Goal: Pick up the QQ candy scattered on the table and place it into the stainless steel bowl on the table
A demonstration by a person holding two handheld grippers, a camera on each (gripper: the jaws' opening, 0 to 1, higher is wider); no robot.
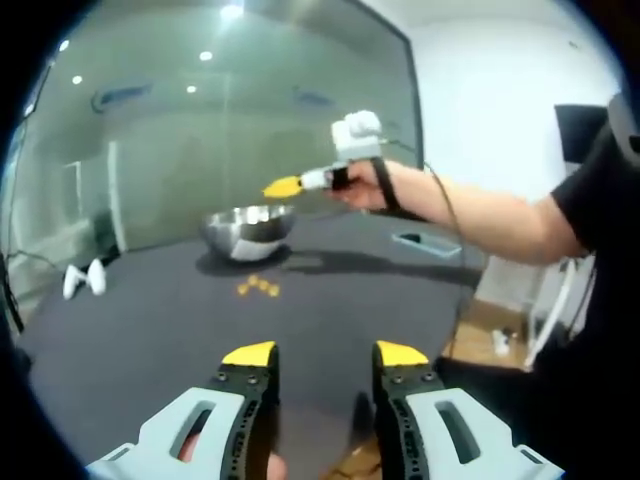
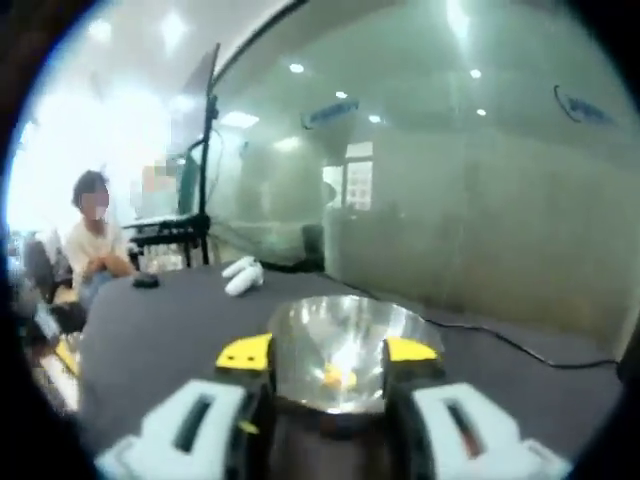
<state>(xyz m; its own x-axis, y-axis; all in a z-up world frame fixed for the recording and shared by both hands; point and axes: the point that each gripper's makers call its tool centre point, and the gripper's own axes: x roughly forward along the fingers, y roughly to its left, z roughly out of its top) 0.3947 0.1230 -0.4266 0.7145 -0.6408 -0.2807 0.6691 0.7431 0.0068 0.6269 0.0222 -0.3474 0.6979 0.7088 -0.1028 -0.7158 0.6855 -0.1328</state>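
Observation:
The stainless steel bowl (image 1: 247, 228) stands at the far middle of the dark table (image 1: 150, 330). Several yellow QQ candies (image 1: 258, 287) lie on the table just in front of it. My left gripper (image 1: 325, 355) hovers over the near part of the table, open, with nothing between its yellow-tipped fingers. A hand holds my right gripper (image 1: 282, 186) in the air just above and right of the bowl. In the right gripper view that gripper (image 2: 328, 352) is open over the bowl (image 2: 340, 335), and a yellow candy (image 2: 338, 377) lies inside the bowl.
Two white controllers (image 1: 82, 278) (image 2: 243, 275) lie at the table's far left. A flat dark device (image 1: 425, 242) rests near the right edge. A glass wall (image 1: 250, 130) runs behind the table. A cable (image 2: 500, 340) crosses the tabletop. A person (image 2: 95, 245) sits beyond the table.

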